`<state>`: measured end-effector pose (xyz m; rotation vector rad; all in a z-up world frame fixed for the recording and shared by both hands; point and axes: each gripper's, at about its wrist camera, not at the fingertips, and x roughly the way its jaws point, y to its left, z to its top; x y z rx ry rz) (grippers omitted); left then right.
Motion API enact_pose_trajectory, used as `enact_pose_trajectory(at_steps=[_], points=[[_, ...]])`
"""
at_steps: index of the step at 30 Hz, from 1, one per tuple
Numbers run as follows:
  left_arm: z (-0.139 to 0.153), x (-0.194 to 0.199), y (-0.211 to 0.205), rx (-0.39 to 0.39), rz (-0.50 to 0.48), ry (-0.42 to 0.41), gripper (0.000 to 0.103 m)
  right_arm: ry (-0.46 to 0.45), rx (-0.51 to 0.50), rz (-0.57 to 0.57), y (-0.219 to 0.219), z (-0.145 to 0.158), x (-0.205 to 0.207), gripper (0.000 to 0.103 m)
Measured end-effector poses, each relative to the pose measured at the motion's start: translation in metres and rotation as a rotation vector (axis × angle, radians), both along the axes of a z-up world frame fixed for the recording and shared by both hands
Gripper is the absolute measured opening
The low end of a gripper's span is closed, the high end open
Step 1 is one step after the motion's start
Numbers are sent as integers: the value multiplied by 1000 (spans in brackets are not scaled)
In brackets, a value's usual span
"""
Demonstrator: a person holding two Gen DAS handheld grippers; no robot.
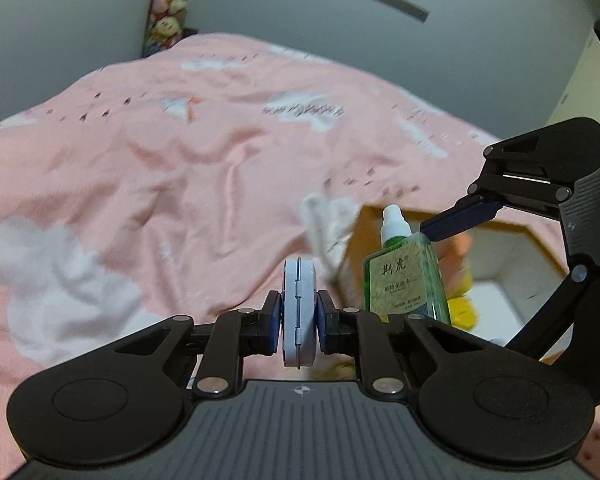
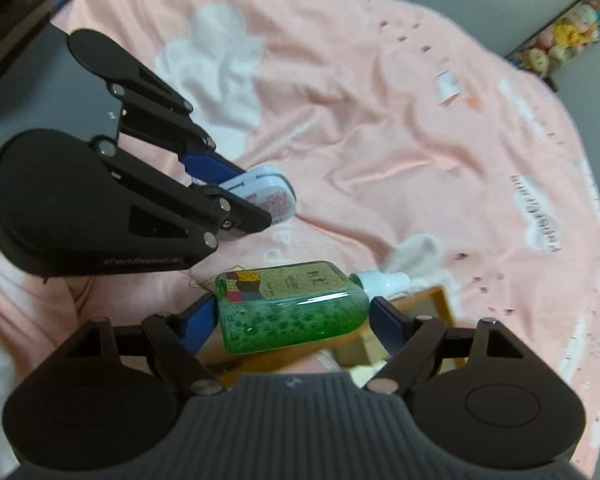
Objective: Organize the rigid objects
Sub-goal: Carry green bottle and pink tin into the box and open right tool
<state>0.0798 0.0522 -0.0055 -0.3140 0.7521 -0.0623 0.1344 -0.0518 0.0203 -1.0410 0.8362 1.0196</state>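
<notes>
My left gripper point(image 1: 298, 316) is shut on a small white hinged case point(image 1: 299, 312), held on edge above the pink bedspread; the case also shows in the right wrist view point(image 2: 266, 196). My right gripper point(image 2: 292, 322) is shut on a green liquid bottle point(image 2: 288, 308) with a white cap, held sideways. In the left wrist view the bottle point(image 1: 404, 276) hangs upright over the left edge of an open cardboard box point(image 1: 500, 248), with the right gripper's blue finger point(image 1: 460, 220) against it.
The pink bedspread point(image 1: 180, 160) with white cloud prints covers the whole surface. The box holds yellow and orange items point(image 1: 462, 312). A white cloth point(image 1: 328, 224) lies by the box. A small white tag point(image 2: 447, 87) lies farther off. Plush toys point(image 1: 172, 4) stand by the wall.
</notes>
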Motion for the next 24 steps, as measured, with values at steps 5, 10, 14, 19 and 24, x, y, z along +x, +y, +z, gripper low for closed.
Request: enact_pose_trajectory(at_steps=[5,10,14,19,24], points=[[23,2,-19,-25,-54,-64,20,-54,29,-51,-30,31,-2,80],[39,10,-43,-54,-121,-106,20,-99,6,-127,-66,43,2,80],[43,21,-61,-96,-179,-104,20,-115,-29,-196,-98,43,14,80],[39,41,-89,-152,-241,-71,20,-92,-61,-318,-140,35,36,79],[26,64,-118,-169,-306,-12,20,-67,-102,-394,-172,18,54,79]])
